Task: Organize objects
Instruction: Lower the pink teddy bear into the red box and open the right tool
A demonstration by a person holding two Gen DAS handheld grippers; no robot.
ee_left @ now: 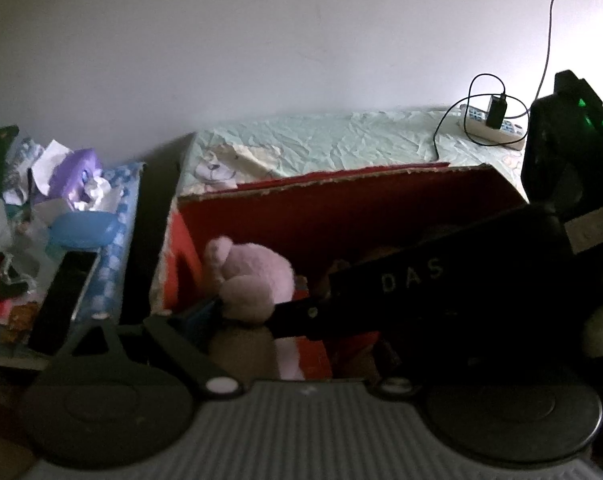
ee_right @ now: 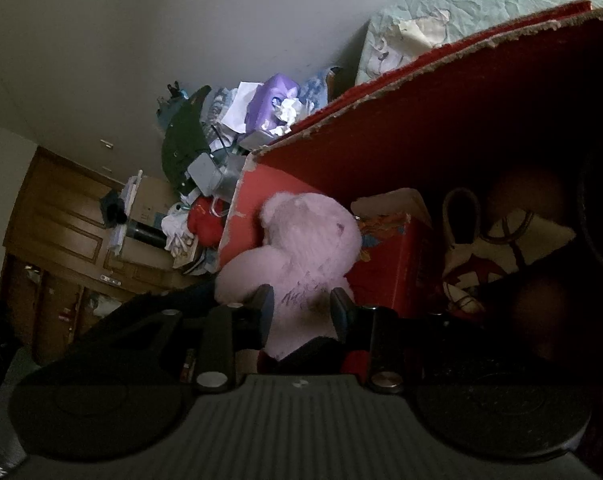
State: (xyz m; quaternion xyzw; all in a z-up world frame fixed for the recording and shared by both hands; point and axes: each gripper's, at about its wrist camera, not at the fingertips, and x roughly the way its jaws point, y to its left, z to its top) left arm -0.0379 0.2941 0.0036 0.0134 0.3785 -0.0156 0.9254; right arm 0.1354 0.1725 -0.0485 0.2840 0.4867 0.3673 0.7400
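The right gripper (ee_right: pixel 301 306) clamps the pink plush bear (ee_right: pixel 301 248) between its fingers, head pointing ahead into the left end of the red cardboard box (ee_right: pixel 381 120), while the left gripper (ee_left: pixel 237 320), fingers unreadable, hangs just beside it.

1. A plain pale wall (ee_left: pixel 261 40) fills the upper part of the left wrist view, brightest toward its right edge.
2. Below it lies a bed (ee_left: pixel 321 140) with a wrinkled pale green sheet.
3. At the bed's far right corner sits a white power strip (ee_left: pixel 497 128) with a black charger and looped cable; another thin cable runs up the wall.
4. In the right wrist view, brown wooden cabinets (ee_right: pixel 57 220) with panelled doors stand at the left.
5. The room is dim.
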